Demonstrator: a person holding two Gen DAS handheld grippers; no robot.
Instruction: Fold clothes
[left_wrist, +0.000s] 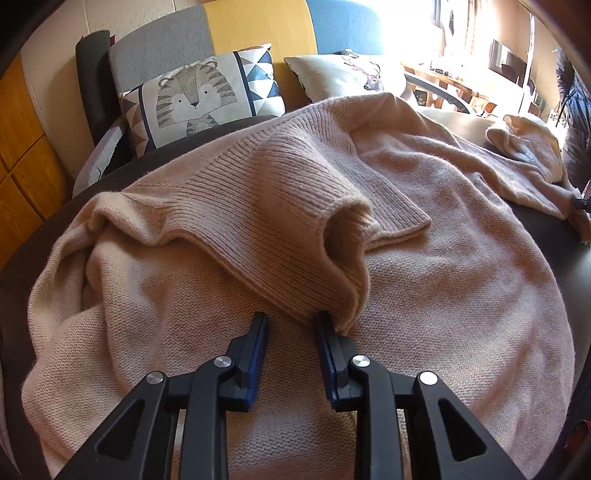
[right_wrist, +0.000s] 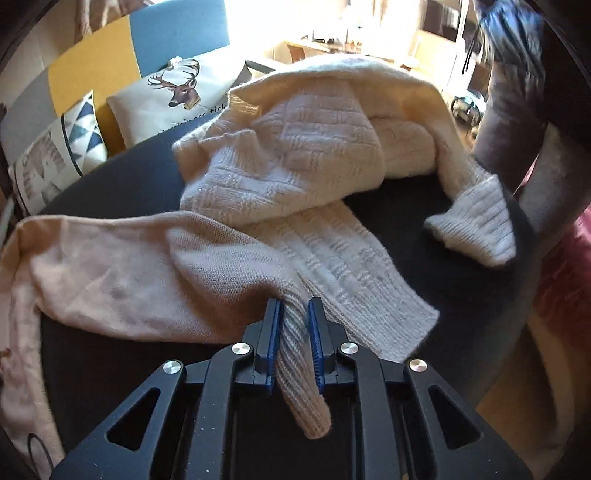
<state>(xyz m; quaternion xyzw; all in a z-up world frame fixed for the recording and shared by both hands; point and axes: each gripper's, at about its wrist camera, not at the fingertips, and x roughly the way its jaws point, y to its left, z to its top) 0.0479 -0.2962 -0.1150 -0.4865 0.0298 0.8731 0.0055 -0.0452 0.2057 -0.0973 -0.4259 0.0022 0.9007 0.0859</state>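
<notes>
**Tongs on both sleeve cuffs**

Right gripper (right_wrist: 292, 306) pinches the pink sweater (right_wrist: 110, 273) by its ribbed cuff; that sleeve runs away leftward. Left gripper (left_wrist: 290, 317) stands parted, the other cuff (left_wrist: 343, 266) touching its right finger, sweater body spreading beyond.

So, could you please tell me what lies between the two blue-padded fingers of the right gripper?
In the right wrist view, the right gripper is shut on the ribbed cuff of the beige knitted sweater sleeve.

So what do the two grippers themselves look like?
Both look the same. The left gripper and the right gripper are black, with angular link arms, triangular cut-outs and round silver pivot pins. The fingers carry ridged blue pads. No cables or markings show.
</notes>
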